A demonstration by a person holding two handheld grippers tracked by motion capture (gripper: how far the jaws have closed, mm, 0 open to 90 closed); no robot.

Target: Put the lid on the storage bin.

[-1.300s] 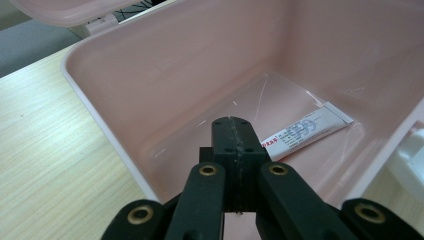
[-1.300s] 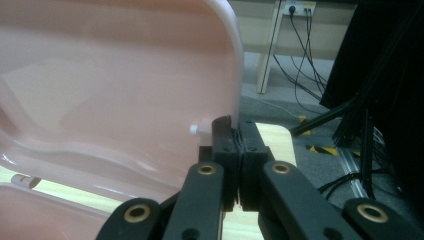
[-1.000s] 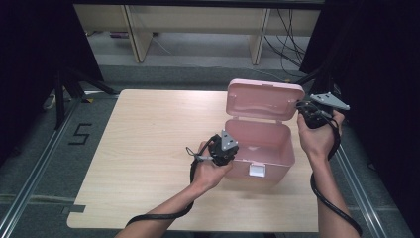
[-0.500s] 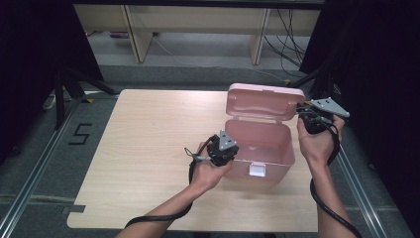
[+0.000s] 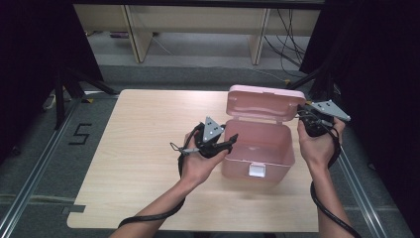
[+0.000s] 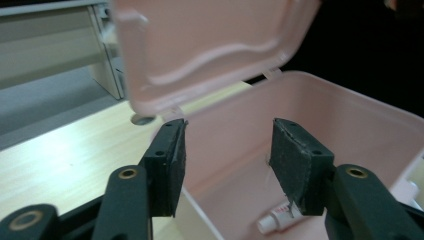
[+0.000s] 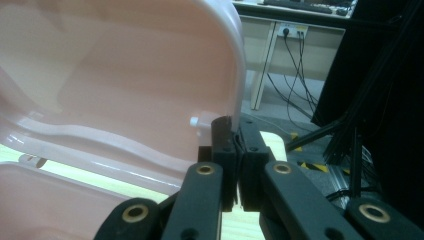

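A pink plastic box [image 5: 257, 148] stands on the wooden table [image 5: 138, 148] with its lid [image 5: 262, 104] raised upright. My left gripper [image 5: 229, 141] hovers at the box's left rim. Its jaws have just been opening and stand apart [image 6: 225, 165] with nothing between them. Below them a small white tube [image 6: 277, 217] lies on the box floor. My right gripper [image 5: 303, 119] is at the lid's right edge. In the right gripper view its jaws [image 7: 237, 150] are shut on the rim of the lid [image 7: 125, 75].
A white latch [image 5: 256, 171] sits on the box's front wall. The table's left half is bare wood. Desk legs and cables [image 5: 287, 29] stand behind the table, black curtains hang at both sides, and a floor mark "5" [image 5: 81, 133] lies left.
My left gripper's jaws have opened and the hand has lifted a little at the box's left rim. The right gripper stays on the lid.
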